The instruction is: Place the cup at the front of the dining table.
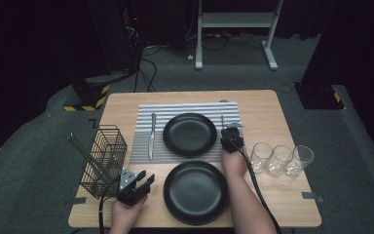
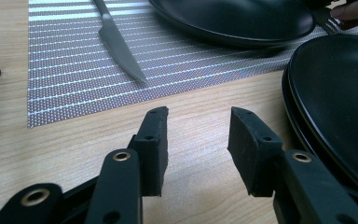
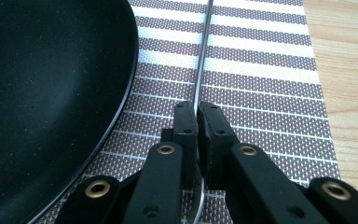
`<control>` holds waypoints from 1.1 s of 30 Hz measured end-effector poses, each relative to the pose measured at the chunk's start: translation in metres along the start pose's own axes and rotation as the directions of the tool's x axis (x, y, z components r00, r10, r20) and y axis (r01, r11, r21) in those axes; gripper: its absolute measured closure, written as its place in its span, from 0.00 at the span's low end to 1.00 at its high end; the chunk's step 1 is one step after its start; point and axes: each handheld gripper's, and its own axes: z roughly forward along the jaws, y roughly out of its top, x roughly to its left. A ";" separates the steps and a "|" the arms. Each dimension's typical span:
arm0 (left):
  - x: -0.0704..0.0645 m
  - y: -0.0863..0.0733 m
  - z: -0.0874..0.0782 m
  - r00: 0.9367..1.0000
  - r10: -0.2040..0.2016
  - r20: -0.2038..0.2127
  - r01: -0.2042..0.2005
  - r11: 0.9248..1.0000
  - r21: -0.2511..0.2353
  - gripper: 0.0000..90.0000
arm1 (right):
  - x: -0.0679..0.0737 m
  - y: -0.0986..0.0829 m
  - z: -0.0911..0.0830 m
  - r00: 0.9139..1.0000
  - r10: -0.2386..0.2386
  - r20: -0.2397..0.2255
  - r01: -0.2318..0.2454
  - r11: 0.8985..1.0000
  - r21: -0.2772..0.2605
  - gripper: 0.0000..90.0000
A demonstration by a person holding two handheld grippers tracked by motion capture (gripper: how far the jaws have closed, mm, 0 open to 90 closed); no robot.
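Fork [image 3: 202, 56], probably, pinched by right claw [image 3: 197, 112] over striped placemat [image 3: 261, 70]

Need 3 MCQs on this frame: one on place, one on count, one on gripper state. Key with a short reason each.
1. Where does the knife lie?
A. on the striped placemat, left of the far plate
B. in the wire basket
C. on the near plate

2. How many glasses stand at the table's right?
A. one
B. three
C. five

3. What is the right gripper doing?
A. hanging open
B. shut on a glass
C. shut on the fork

Key: 1 A, the knife rests on the mat beside the far plate. 2 B, three stand in a row. 3 C, its jaws pinch the thin metal handle; the left gripper is open.
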 end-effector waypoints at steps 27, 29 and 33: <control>0.000 0.000 0.000 1.000 0.000 0.007 0.000 1.000 0.000 0.64 | 0.004 -0.020 -0.044 0.999 -0.028 -0.036 0.026 0.998 -0.055 0.72; 0.000 0.000 0.000 1.000 0.003 0.003 -0.003 1.000 0.000 0.64 | 0.003 -0.024 -0.048 0.999 -0.031 -0.038 0.029 0.998 -0.058 0.73; -0.002 0.000 0.001 1.000 0.004 -0.020 -0.004 1.000 0.009 0.61 | 0.001 -0.028 -0.054 0.999 -0.028 -0.046 0.024 0.997 -0.075 0.75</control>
